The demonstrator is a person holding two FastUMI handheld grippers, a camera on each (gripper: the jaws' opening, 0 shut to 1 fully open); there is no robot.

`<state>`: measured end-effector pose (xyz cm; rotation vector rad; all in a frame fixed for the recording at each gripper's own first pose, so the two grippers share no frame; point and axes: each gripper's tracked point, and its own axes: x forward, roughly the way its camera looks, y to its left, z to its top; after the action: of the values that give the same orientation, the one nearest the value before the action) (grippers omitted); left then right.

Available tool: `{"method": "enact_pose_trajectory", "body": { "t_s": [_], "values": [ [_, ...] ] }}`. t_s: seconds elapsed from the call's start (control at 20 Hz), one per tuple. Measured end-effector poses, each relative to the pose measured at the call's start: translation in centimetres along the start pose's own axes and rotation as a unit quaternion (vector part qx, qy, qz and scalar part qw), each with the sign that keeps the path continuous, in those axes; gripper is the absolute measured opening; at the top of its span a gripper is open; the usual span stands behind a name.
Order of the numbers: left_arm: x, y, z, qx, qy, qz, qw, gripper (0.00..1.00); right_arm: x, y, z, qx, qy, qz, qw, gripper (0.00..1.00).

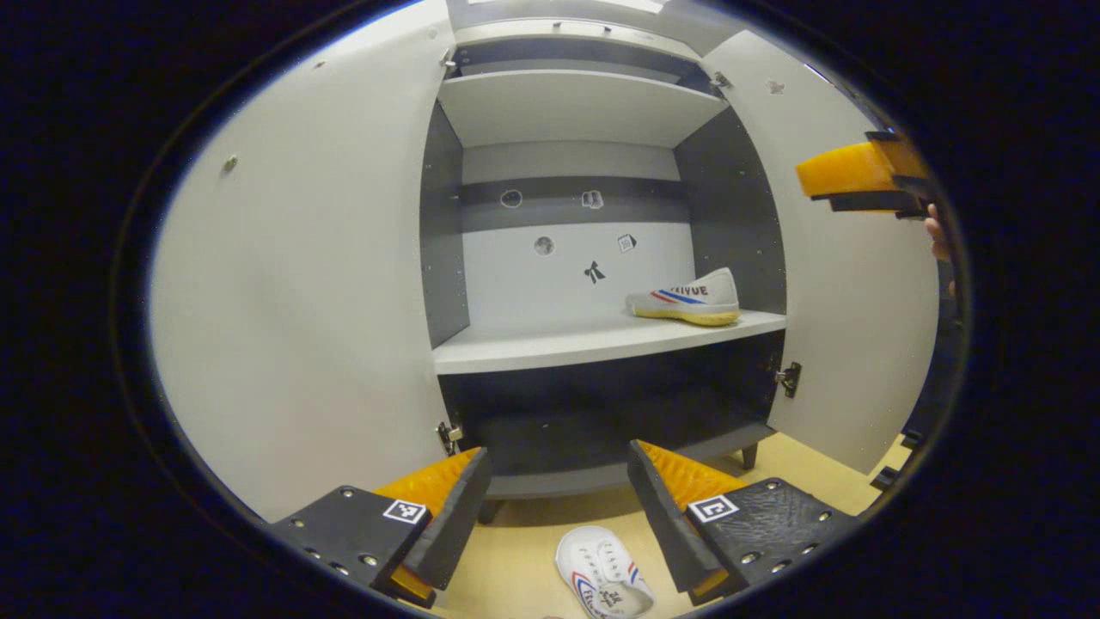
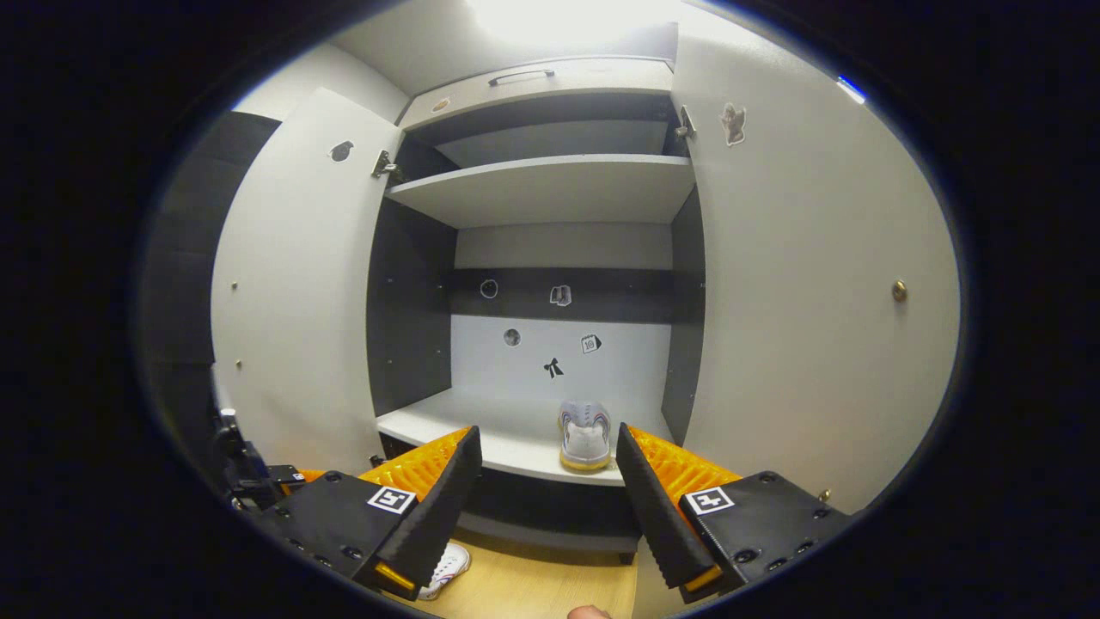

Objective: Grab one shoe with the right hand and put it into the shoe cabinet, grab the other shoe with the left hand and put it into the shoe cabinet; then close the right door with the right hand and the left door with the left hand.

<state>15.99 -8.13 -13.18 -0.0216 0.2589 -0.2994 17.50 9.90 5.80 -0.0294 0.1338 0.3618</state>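
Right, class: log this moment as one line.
shoe one: on cabinet shelf | shoe two: on floor | left claw: open, above shoe two | right claw: open, empty | both doors: open

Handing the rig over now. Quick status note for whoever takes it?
Left gripper: open, empty, above the shoe on the floor.
Right gripper: open, empty, facing the cabinet.
Done: one shoe on the middle shelf, right side.
Both doors open: left door, right door.
Left: left gripper takes the floor shoe to the cabinet, then close the right door and the left door.
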Motion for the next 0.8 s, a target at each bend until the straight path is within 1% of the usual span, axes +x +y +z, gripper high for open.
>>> {"method": "enact_pose_trajectory", "body": {
  "t_s": [0.15, 0.3, 0.35, 0.4, 0.55, 0.7, 0.8],
  "values": [
    [0.7, 0.2, -3.7, -0.003, 0.032, 0.004, 0.999, 0.94, -2.7, -0.2, -1.7, -0.003, 0.000, -0.002, 1.000, 0.98],
    [1.1, 0.0, -6.9, -0.005, 0.066, 0.004, 0.998, 0.94, -4.9, -0.3, -3.6, 0.013, 0.007, -0.004, 1.000, 0.97],
    [1.3, -0.1, -8.0, -0.005, 0.076, 0.003, 0.997, 0.90, -5.5, -0.5, -3.9, 0.016, 0.008, -0.008, 1.000, 0.98],
    [1.4, -0.2, -9.3, -0.003, 0.089, 0.002, 0.996, 0.94, -5.9, -0.8, -4.2, 0.018, 0.009, -0.012, 1.000, 0.98],
    [1.5, -0.7, -13.2, 0.003, 0.130, -0.002, 0.991, 0.94, -7.0, -1.3, -4.6, 0.020, 0.005, -0.019, 1.000, 0.98],
    [1.7, -1.1, -16.5, 0.004, 0.170, 0.000, 0.985, 0.94, -7.7, -2.0, -5.0, 0.010, 0.004, -0.035, 0.999, 0.98],
    [2.0, -1.3, -18.3, 0.003, 0.193, -0.002, 0.981, 0.94, -8.0, -1.9, -5.4, 0.014, 0.010, -0.036, 0.999, 0.97]
  ]
}}
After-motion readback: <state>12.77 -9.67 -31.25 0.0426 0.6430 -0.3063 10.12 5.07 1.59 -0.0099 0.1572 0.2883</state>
